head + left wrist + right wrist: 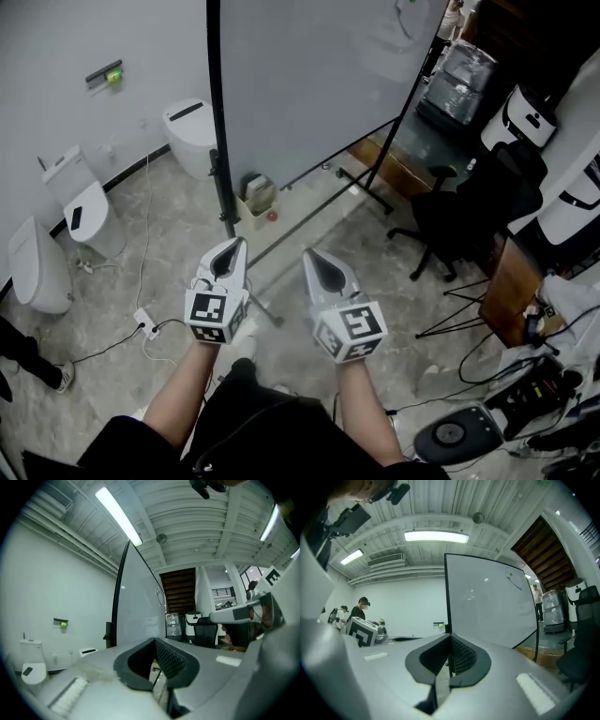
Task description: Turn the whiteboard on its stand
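The large whiteboard (319,75) stands upright in its black frame straight ahead of me, on a wheeled stand whose left post (217,141) and floor bar (309,220) show below it. My left gripper (236,246) is held in front of the left post, shut and empty, short of the board. My right gripper (314,258) hangs beside it, also shut with nothing in it. The left gripper view has the left gripper (154,641) pointing at the whiteboard (140,611) edge-on. In the right gripper view the right gripper (450,637) faces the whiteboard (487,606) at its left edge.
Three white toilets (89,206) stand along the left wall. A small box (258,197) sits at the stand's foot. A black office chair (459,220) and a wooden desk (511,281) crowd the right. A power strip (145,323) with cables lies on the floor at left.
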`<state>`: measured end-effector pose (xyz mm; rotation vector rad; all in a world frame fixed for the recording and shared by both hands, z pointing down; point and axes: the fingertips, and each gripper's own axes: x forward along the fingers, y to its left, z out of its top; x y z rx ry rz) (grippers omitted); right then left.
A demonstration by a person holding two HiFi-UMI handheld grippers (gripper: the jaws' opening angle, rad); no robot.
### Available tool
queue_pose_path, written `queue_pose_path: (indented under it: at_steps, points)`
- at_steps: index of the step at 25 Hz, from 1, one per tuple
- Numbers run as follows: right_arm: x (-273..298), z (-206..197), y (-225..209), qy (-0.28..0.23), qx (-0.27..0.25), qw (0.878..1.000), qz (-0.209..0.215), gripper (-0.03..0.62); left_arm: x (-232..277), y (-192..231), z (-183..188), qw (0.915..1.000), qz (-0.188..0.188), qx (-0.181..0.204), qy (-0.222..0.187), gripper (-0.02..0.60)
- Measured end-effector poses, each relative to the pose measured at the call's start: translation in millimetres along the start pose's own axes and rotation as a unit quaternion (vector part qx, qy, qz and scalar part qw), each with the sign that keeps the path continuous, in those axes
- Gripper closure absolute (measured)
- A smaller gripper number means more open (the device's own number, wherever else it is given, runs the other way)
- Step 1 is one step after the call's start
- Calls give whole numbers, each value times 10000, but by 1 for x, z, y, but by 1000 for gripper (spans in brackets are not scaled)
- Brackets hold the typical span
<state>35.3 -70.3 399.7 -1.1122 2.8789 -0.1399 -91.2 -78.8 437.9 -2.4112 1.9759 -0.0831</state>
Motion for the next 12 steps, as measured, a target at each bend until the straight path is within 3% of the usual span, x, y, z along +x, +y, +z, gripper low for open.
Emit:
queue_pose_path:
  at_steps: [12]
  points:
    - [-24,-10,0,27,94,9999,-65,586,-20,-18,-10,9999,29,-75,88,580]
